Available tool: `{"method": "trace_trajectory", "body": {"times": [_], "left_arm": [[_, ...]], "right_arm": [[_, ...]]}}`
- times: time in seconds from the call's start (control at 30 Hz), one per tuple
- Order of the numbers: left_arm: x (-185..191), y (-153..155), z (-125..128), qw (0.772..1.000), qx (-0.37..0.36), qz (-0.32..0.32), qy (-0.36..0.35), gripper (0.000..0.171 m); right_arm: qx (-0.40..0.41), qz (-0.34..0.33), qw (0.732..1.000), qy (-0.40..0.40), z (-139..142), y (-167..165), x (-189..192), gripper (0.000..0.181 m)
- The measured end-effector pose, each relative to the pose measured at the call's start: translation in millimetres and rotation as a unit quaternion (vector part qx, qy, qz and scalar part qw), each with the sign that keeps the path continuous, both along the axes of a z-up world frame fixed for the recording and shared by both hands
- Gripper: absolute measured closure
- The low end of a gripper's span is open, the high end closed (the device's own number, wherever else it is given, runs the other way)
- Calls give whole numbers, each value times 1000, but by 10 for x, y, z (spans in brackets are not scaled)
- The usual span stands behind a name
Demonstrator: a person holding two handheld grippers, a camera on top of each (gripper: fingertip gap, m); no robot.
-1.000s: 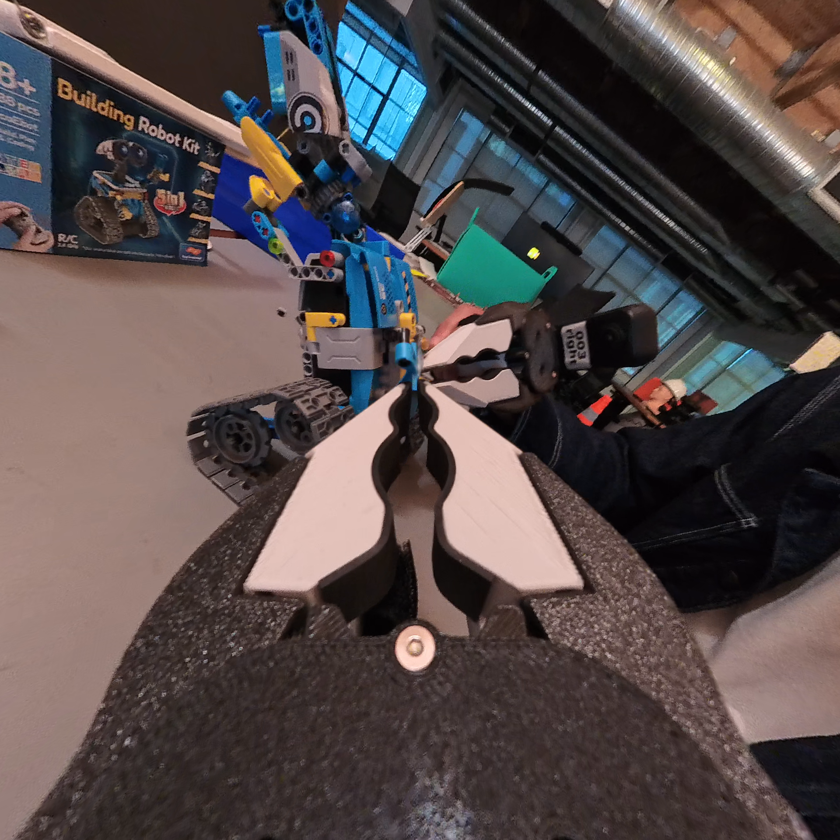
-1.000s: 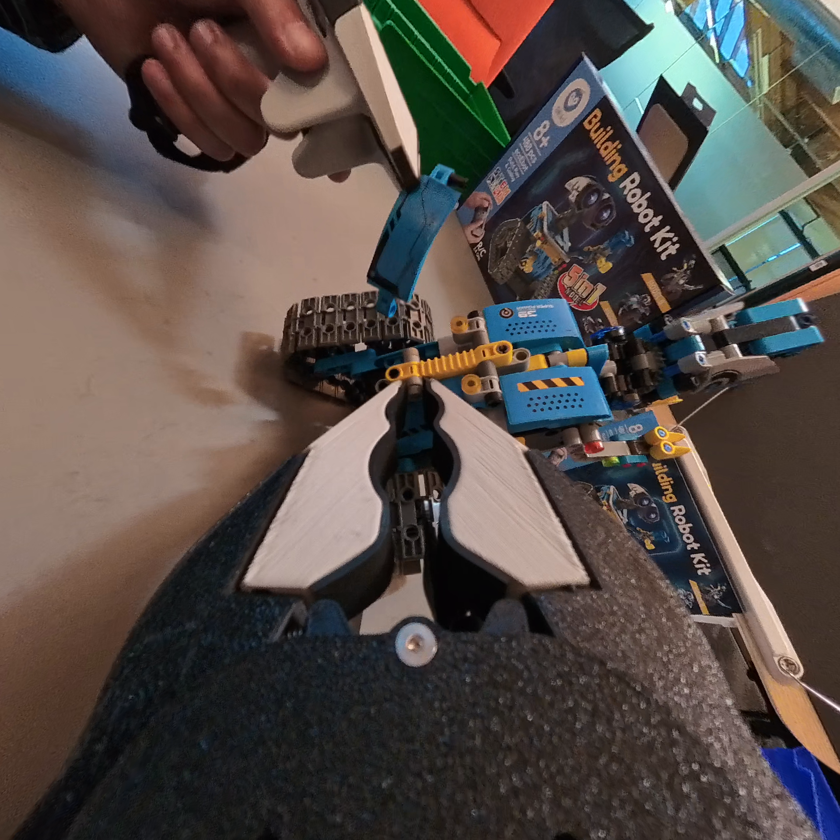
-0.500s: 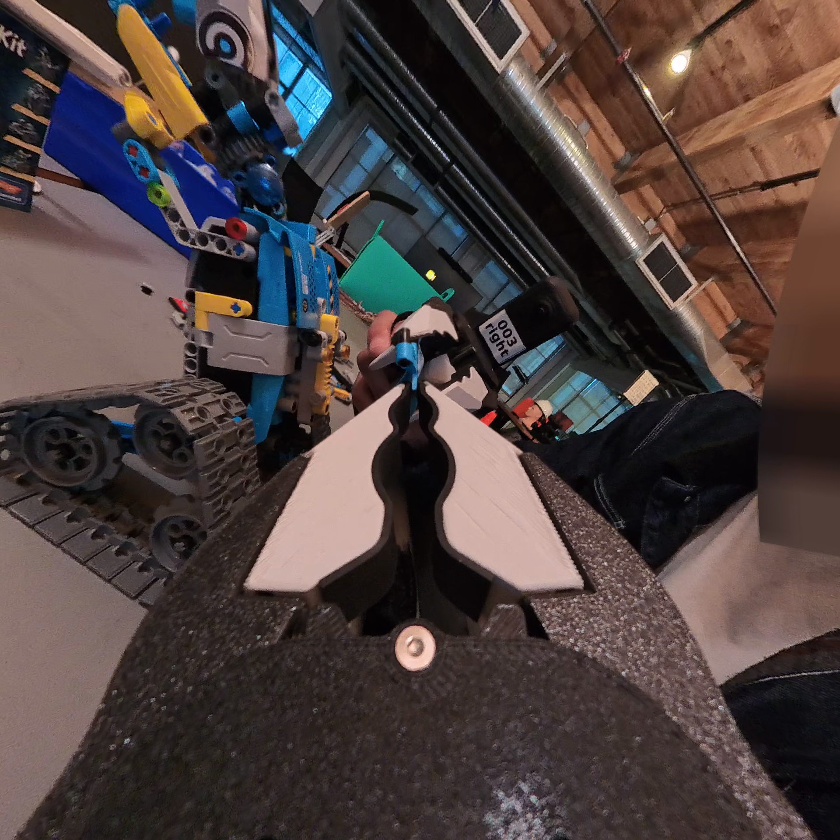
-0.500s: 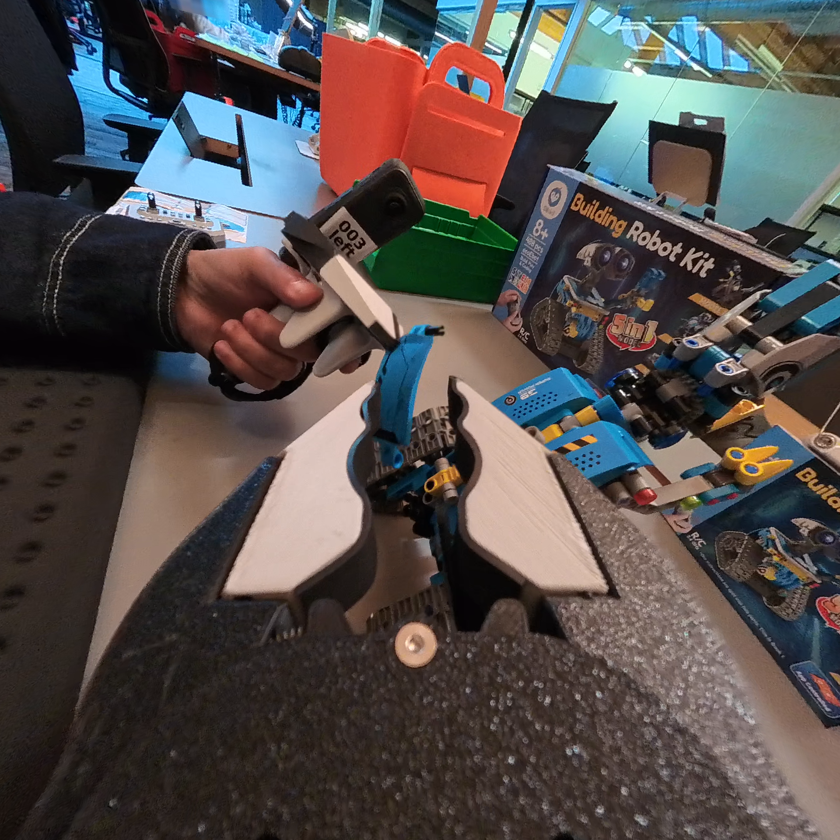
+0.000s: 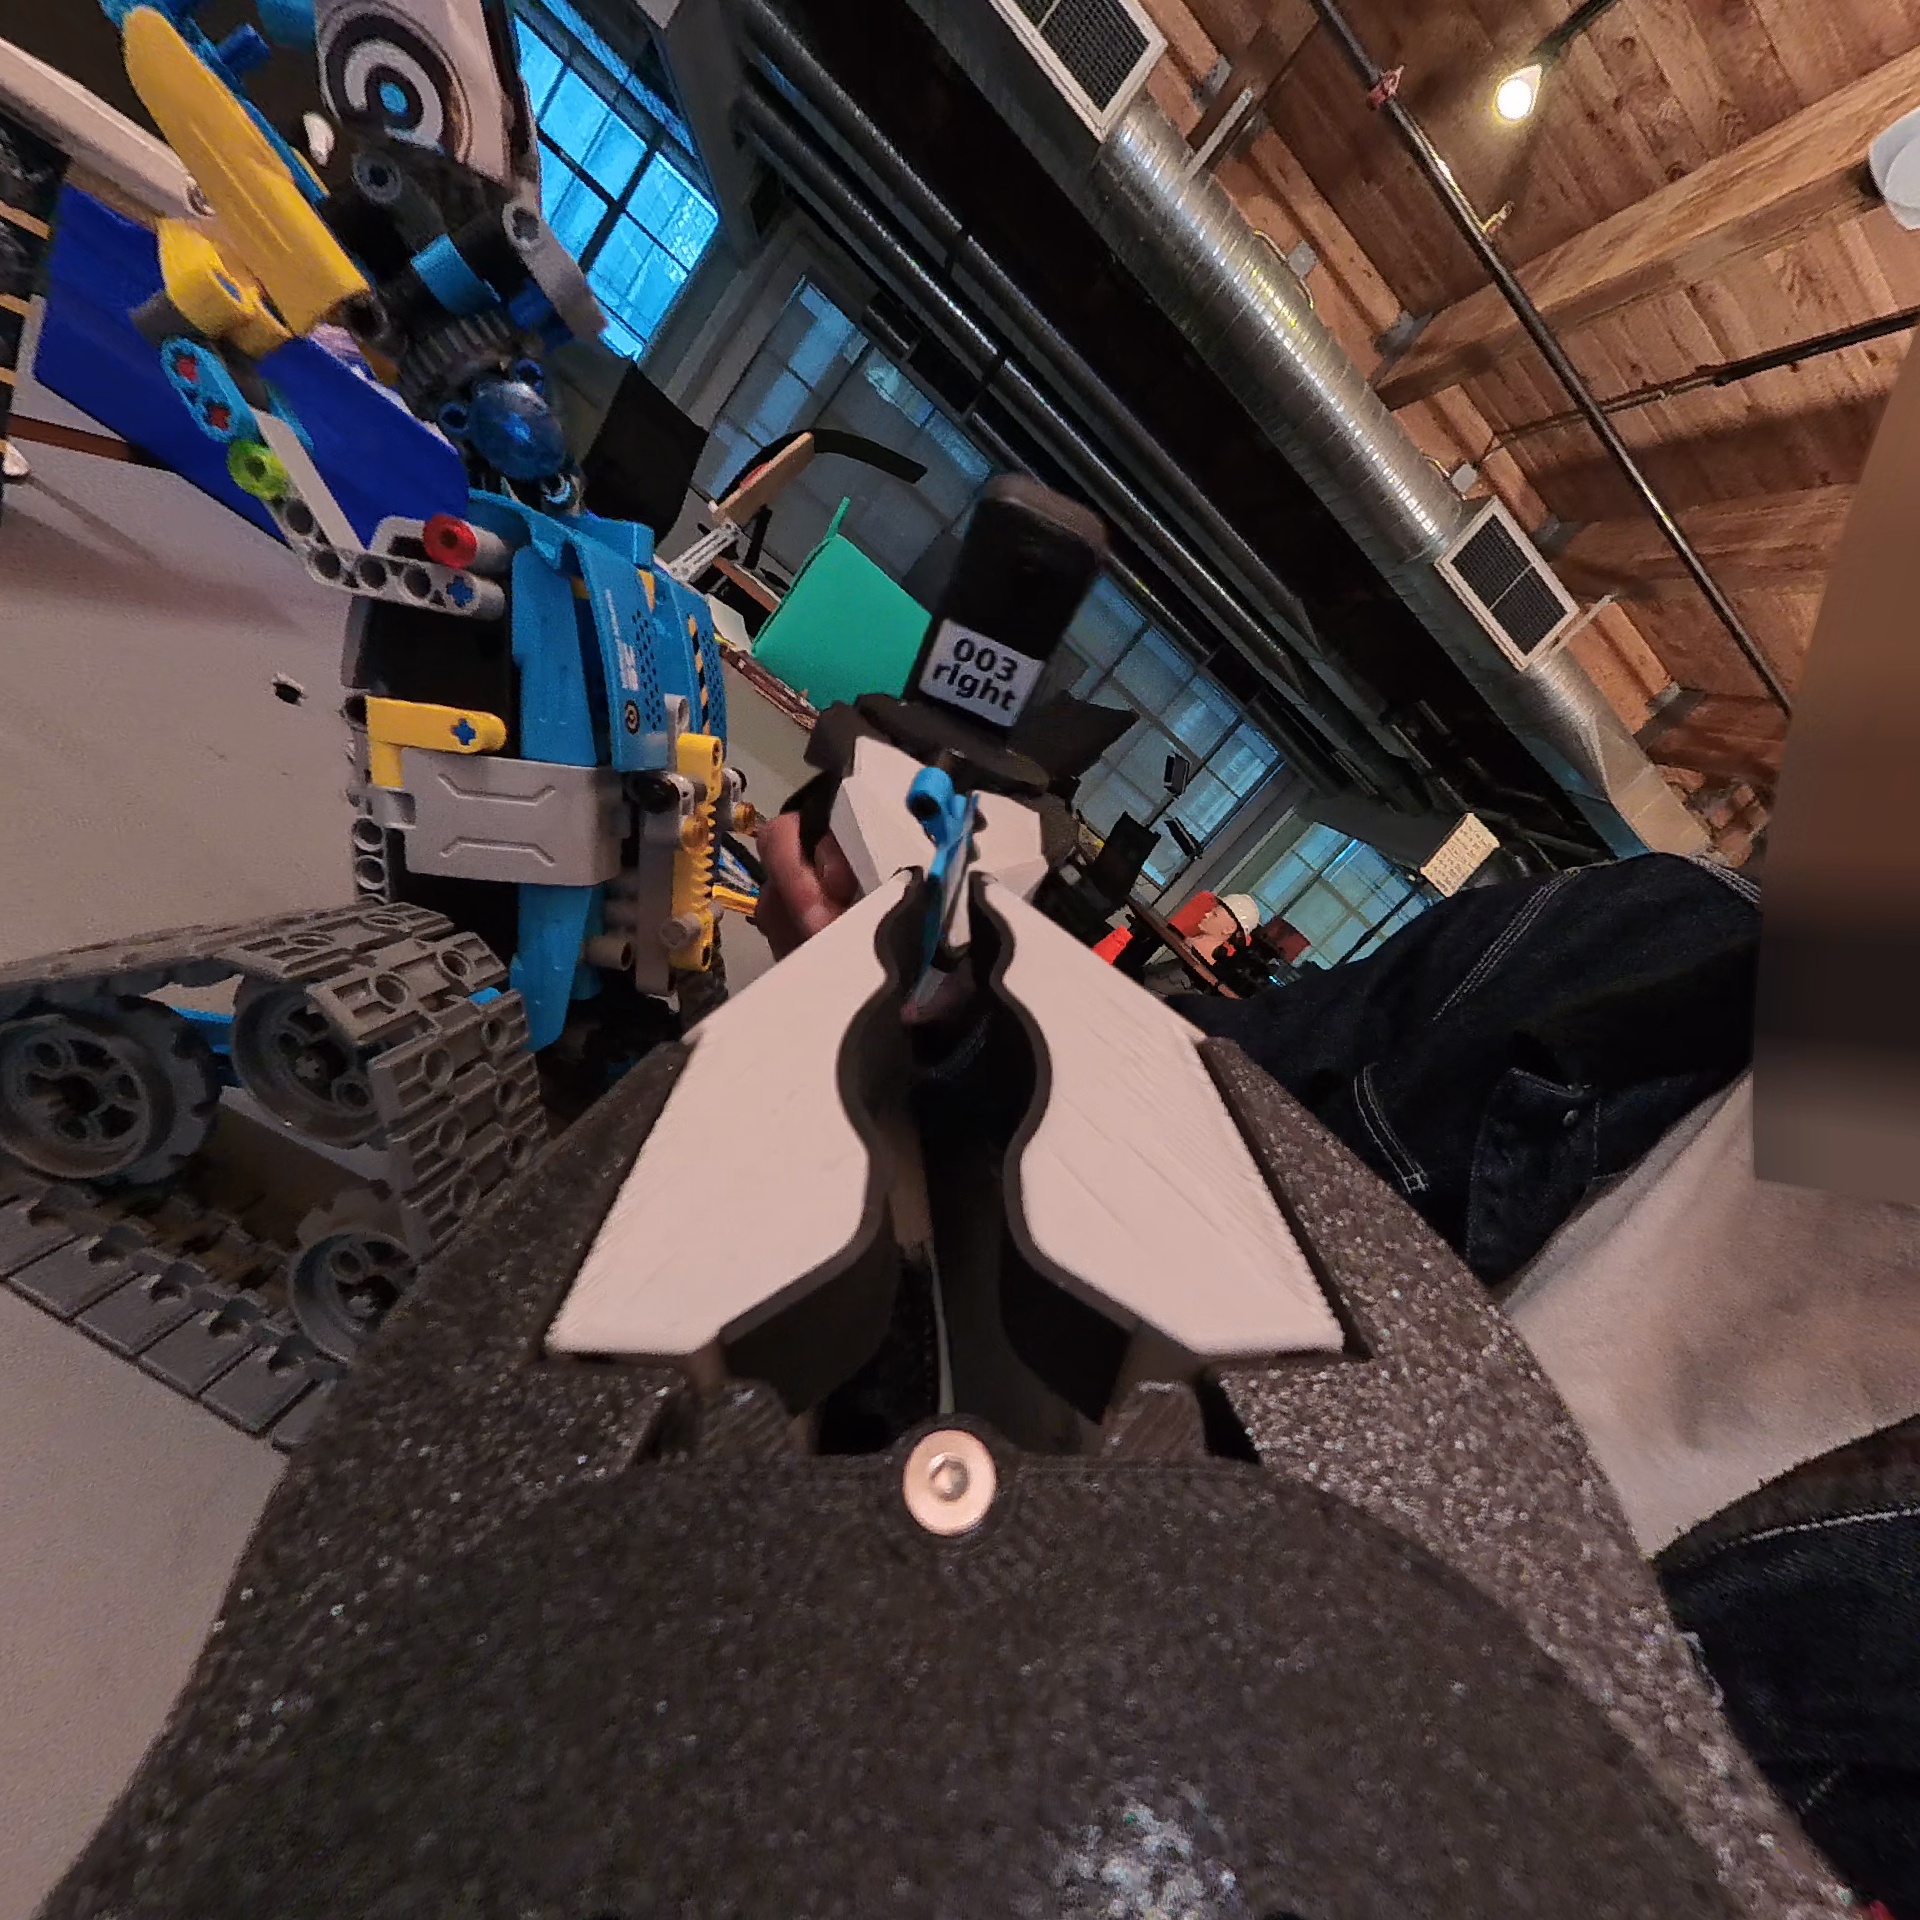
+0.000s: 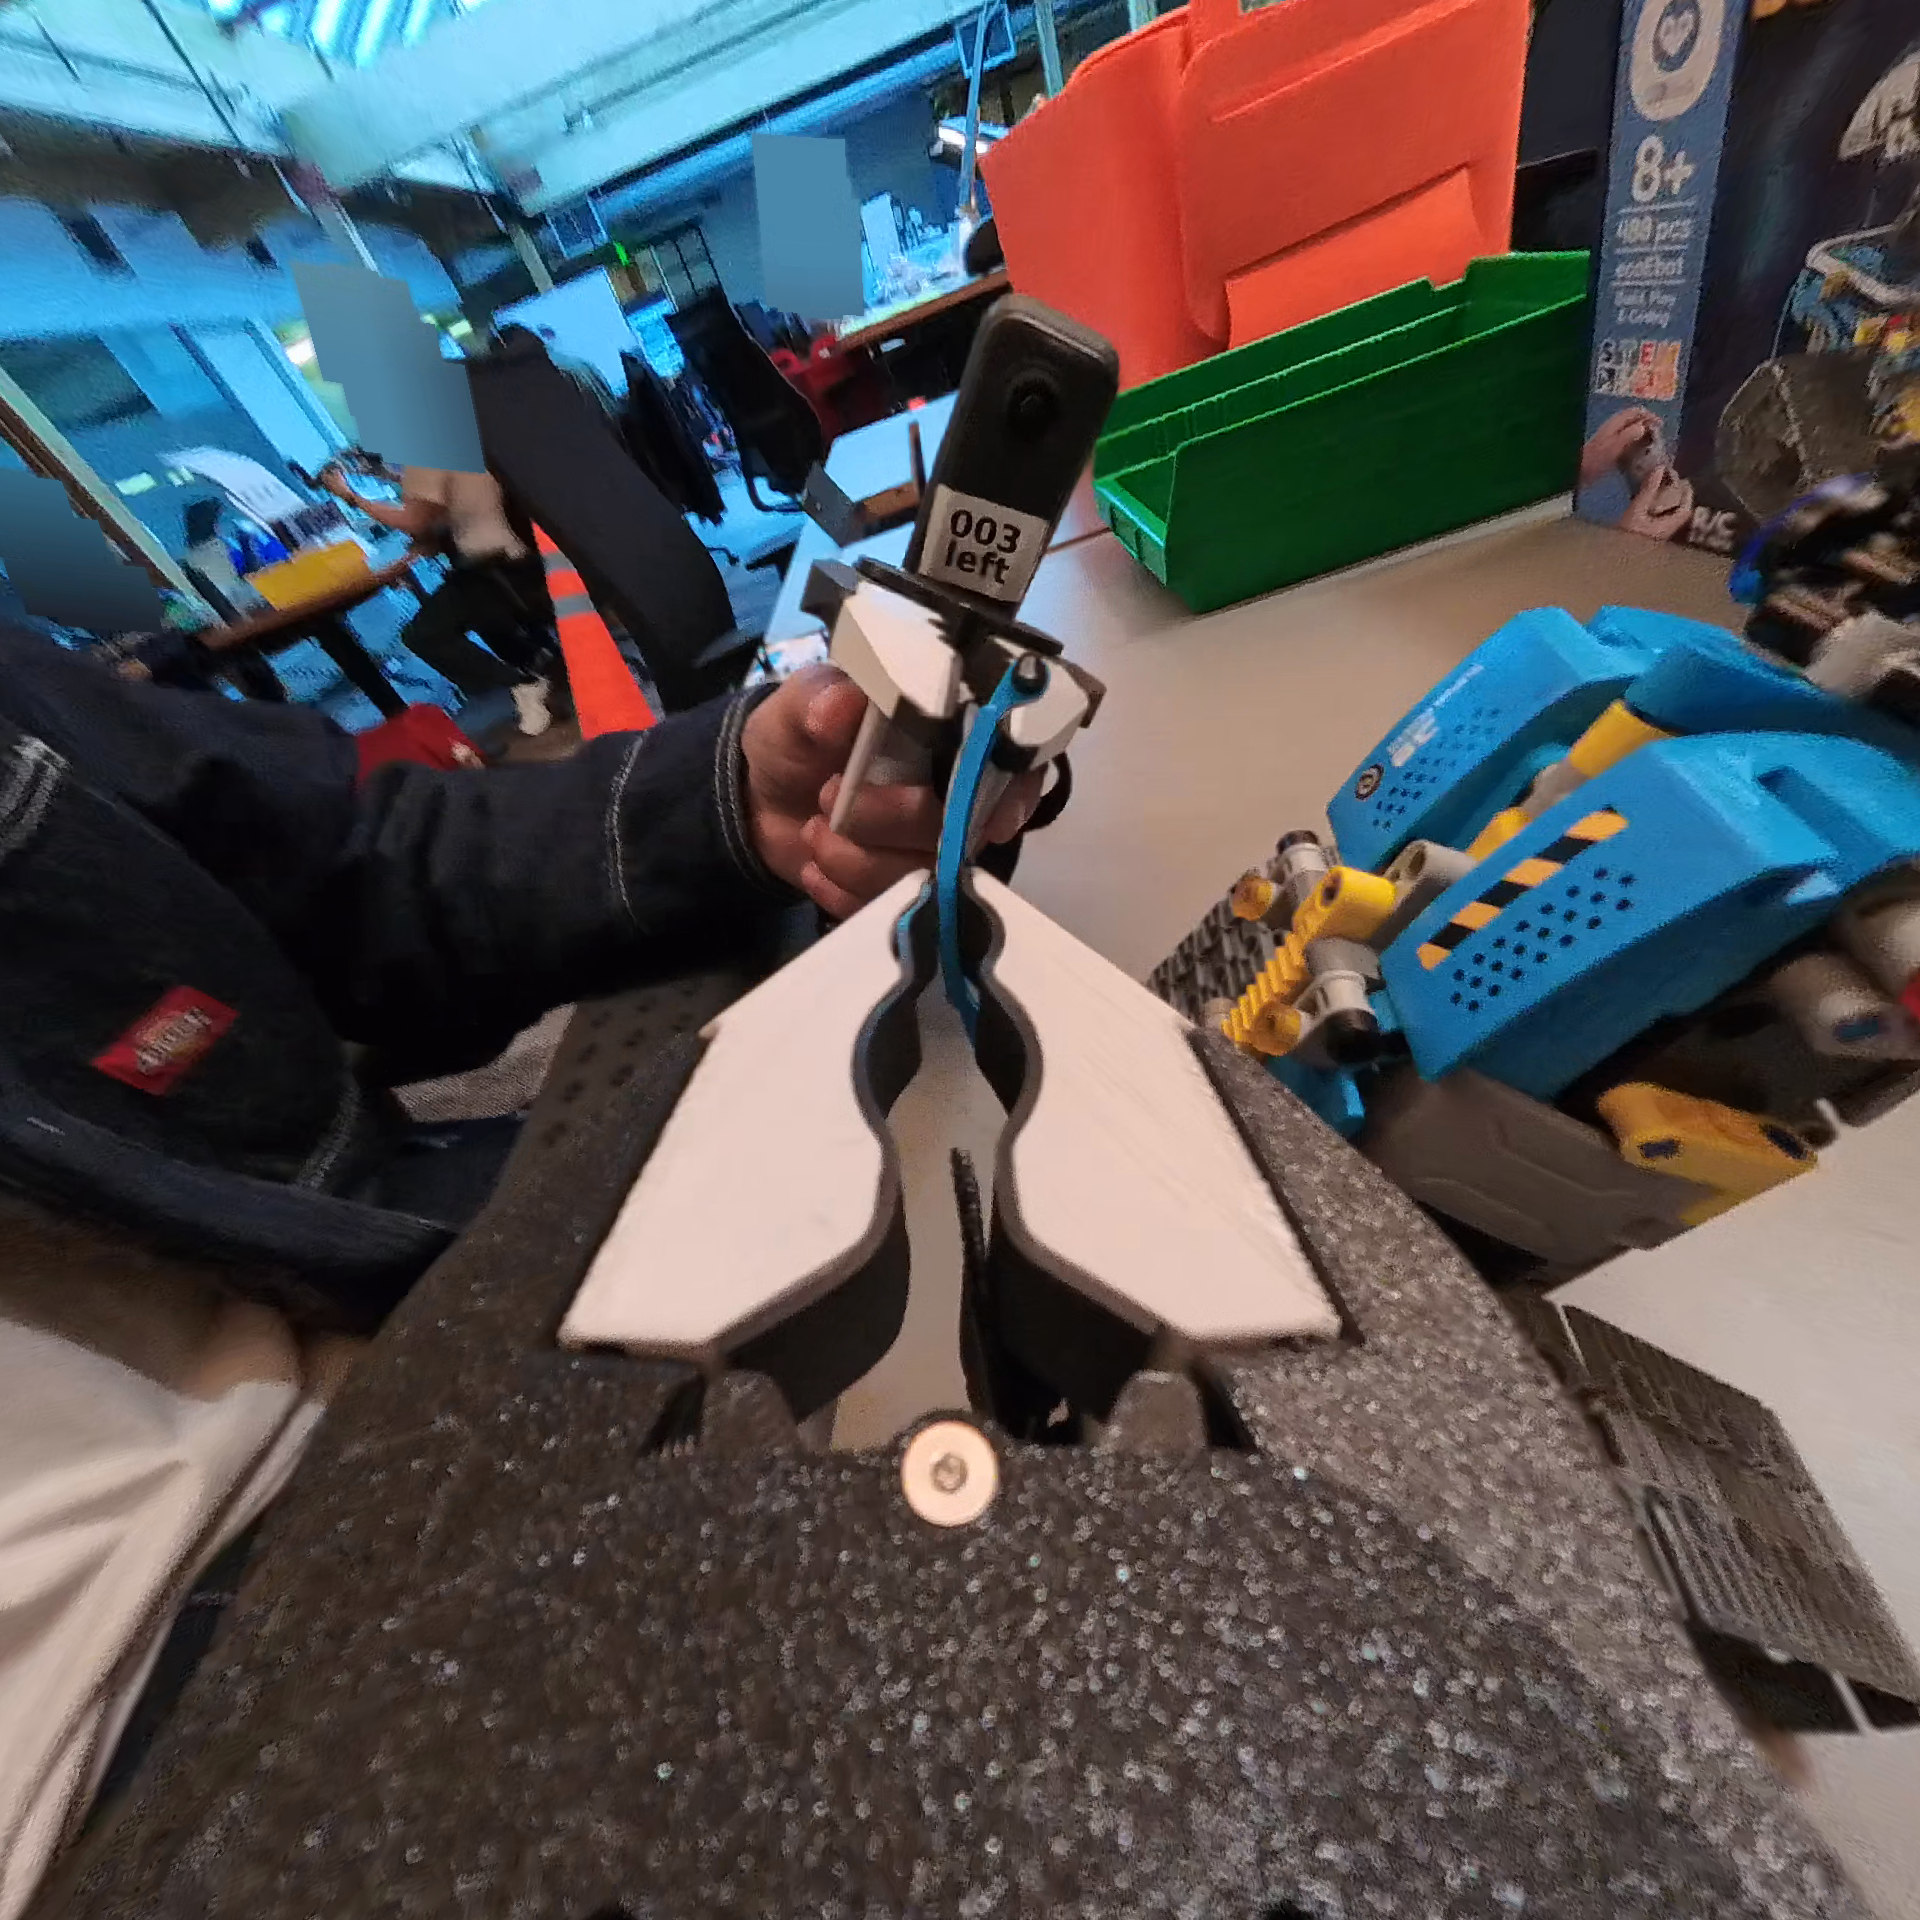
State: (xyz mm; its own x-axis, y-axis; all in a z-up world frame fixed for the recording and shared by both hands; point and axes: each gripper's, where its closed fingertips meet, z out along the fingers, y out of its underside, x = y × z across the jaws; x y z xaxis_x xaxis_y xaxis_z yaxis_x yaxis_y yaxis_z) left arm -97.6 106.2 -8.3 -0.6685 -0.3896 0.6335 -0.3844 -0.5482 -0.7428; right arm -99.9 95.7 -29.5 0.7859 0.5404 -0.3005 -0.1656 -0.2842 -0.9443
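A curved blue panel point(image 6: 961, 821) is held between both grippers above the table. My left gripper point(image 5: 940, 899) is shut on one end of the blue panel point(image 5: 945, 862). My right gripper point(image 6: 943, 902) is shut on the other end. Each gripper faces the other: the right one shows in the left wrist view point(image 5: 935, 810), the left one in the right wrist view point(image 6: 971, 707), with a hand on it. The blue, grey and yellow toy robot point(image 5: 561, 727) on grey tracks point(image 5: 405, 1049) stands left of my left gripper and lies right of my right gripper point(image 6: 1579, 914).
The grey table point(image 6: 1195, 675) carries a green bin point(image 6: 1351, 436), an orange folder point(image 6: 1299, 177) and a dark kit box point(image 6: 1766, 260) at the back. A loose grey track strip point(image 6: 1725, 1538) lies at the right. A dark denim sleeve point(image 6: 468, 862) reaches in from the left. Only a small space, under 4 cm, lies between the two pairs of fingers.
My right gripper let go of the toy robot, opened, swung to the blue panel and shut on it. My left gripper carried the panel up and away from the robot.
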Motion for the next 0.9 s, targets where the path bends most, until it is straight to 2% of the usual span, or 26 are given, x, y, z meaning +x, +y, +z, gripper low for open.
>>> {"method": "trace_trajectory", "body": {"times": [0.13,0.23,0.33,0.43,0.6,0.7,0.8,0.9], "left_arm": [[-27,12,74,1000,-3,4,-22,162],[-45,-15,100,999,5,3,-33,162],[-58,-80,112,999,18,-3,-40,154],[-68,-116,118,999,28,-4,-46,152],[-109,-133,144,998,38,-10,-58,166],[-105,-182,109,994,83,3,-69,168],[-42,-207,-14,989,136,22,-58,168],[-18,-281,-135,982,181,20,-49,168]], "right_arm": [[-2,11,998,57,70,-19,30,181],[12,24,998,65,132,-55,-3,181],[16,32,998,43,119,-65,-65,181],[18,41,999,15,76,-69,-147,180],[12,40,999,-5,17,-60,-160,178],[42,9,999,-15,134,-81,-11,170],[70,-15,997,39,325,-108,140,165],[58,-9,998,39,276,-82,105,164]]}}
